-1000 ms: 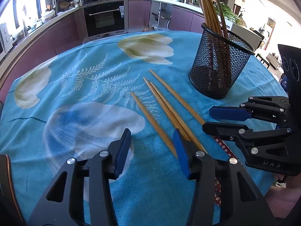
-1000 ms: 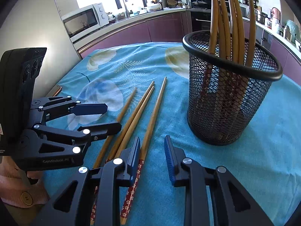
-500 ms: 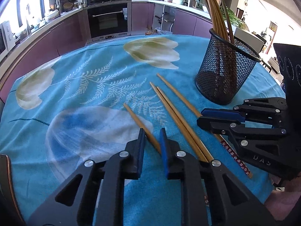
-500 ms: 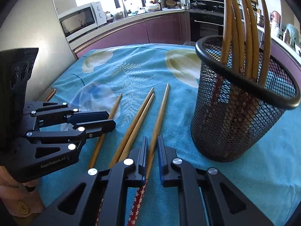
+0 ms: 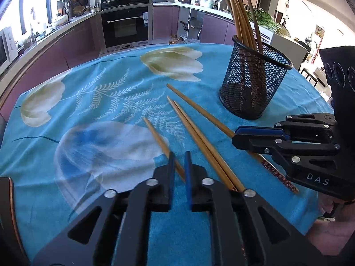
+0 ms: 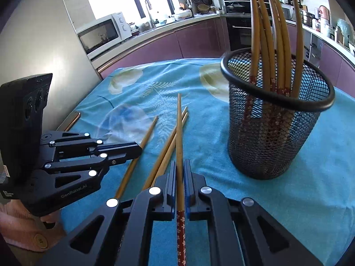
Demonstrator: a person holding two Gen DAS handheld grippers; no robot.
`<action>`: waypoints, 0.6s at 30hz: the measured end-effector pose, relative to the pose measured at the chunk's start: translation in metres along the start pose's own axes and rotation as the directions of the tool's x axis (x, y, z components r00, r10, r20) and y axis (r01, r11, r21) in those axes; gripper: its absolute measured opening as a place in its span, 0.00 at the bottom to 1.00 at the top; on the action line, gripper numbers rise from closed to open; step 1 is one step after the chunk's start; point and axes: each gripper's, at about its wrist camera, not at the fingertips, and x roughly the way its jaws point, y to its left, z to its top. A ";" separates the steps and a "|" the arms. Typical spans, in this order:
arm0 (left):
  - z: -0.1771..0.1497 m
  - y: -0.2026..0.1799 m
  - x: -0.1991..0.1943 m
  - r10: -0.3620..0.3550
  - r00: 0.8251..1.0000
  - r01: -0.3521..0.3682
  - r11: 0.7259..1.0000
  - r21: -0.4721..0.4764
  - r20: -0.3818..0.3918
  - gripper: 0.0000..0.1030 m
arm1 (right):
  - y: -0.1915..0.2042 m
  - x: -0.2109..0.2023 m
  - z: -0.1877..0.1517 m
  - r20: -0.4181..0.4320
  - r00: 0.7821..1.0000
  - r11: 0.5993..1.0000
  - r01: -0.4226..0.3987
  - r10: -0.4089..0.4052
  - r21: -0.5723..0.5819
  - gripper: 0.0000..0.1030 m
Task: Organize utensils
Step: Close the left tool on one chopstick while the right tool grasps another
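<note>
A black mesh cup (image 5: 253,82) (image 6: 275,119) stands upright on the blue cloth and holds several bamboo chopsticks. My left gripper (image 5: 178,166) is shut on the leftmost chopstick (image 5: 159,137), which lies low over the cloth. My right gripper (image 6: 180,173) is shut on the rightmost chopstick (image 6: 179,137), with its red flowered end (image 6: 180,232) behind the jaws. This chopstick (image 5: 199,113) is also in the left wrist view. A pair of chopsticks (image 5: 199,141) (image 6: 168,148) lies between the two on the cloth.
The table is covered by a blue floral cloth (image 5: 88,115). Its left edge has a copper rim (image 6: 72,122). Kitchen counters, an oven (image 5: 125,25) and a microwave (image 6: 99,33) stand beyond the table.
Both grippers have shut, each on a chopstick. The right one has lifted its chopstick's front end off the cloth. The left one has drawn back a little.
</note>
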 end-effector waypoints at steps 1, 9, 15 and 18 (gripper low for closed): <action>-0.001 -0.001 0.000 0.008 1.000 -0.008 1.000 0.008 -0.005 0.30 | 0.002 0.001 -0.001 -0.004 1.000 1.000 -0.002 0.002 -0.006 0.05; -0.003 0.003 0.008 0.011 1.000 -0.012 0.999 -0.030 -0.019 0.13 | 0.005 0.009 -0.004 -0.034 0.999 1.000 -0.003 0.002 -0.023 0.06; -0.002 0.000 0.000 0.011 1.000 -0.011 1.000 -0.028 0.018 0.07 | 0.003 0.012 -0.003 -0.046 0.999 1.000 0.009 -0.010 -0.026 0.06; -0.001 -0.003 -0.004 0.000 1.000 0.000 1.000 -0.020 0.026 0.07 | 0.003 0.014 -0.002 -0.057 0.998 0.999 0.010 -0.012 -0.033 0.07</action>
